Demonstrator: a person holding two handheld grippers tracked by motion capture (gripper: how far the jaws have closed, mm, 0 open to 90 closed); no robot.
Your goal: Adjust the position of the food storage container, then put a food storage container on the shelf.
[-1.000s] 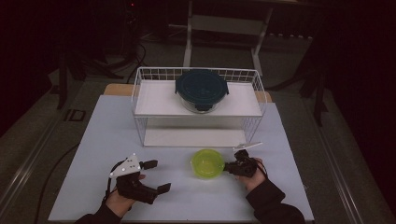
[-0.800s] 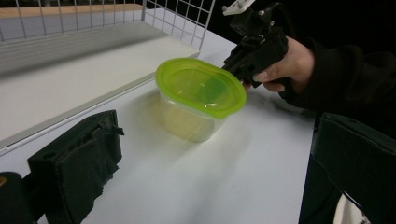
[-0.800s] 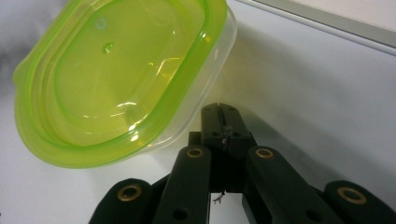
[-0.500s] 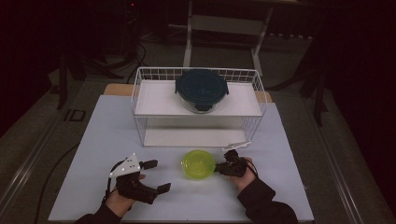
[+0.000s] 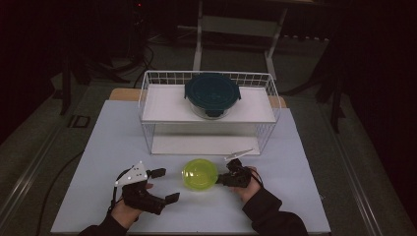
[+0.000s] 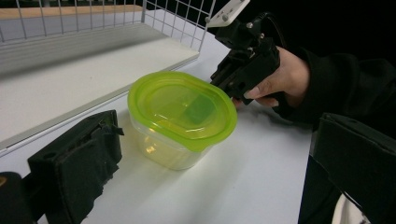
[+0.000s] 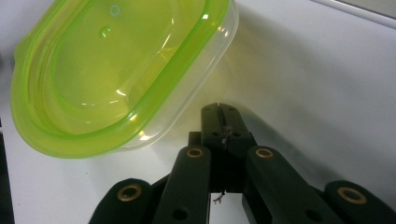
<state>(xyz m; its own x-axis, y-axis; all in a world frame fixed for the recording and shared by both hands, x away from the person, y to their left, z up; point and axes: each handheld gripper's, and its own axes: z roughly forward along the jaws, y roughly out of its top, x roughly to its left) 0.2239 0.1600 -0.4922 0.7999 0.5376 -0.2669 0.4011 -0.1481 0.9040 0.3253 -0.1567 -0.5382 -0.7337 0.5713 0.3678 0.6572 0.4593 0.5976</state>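
A clear tub with a lime-green lid (image 5: 200, 173) stands on the white table, in front of the wire rack. My right gripper (image 5: 220, 178) is shut with nothing in it, and its tips sit against the tub's right side. In the right gripper view the joined jaws (image 7: 219, 114) end right at the tub's clear wall (image 7: 187, 107). My left gripper (image 5: 166, 185) rests open to the left of the tub. In the left gripper view the tub (image 6: 182, 112) stands ahead between the spread jaws, with the right gripper (image 6: 222, 84) behind it.
A white wire rack (image 5: 147, 98) with a shelf stands at the back of the table (image 5: 305, 196). A round container with a dark teal lid (image 5: 212, 94) sits on the shelf. The surroundings are dark floor and stands.
The right gripper has moved left with its jaws shut, and the green-lidded tub has slid left with it, nearer the left gripper. The left gripper has stayed in place.
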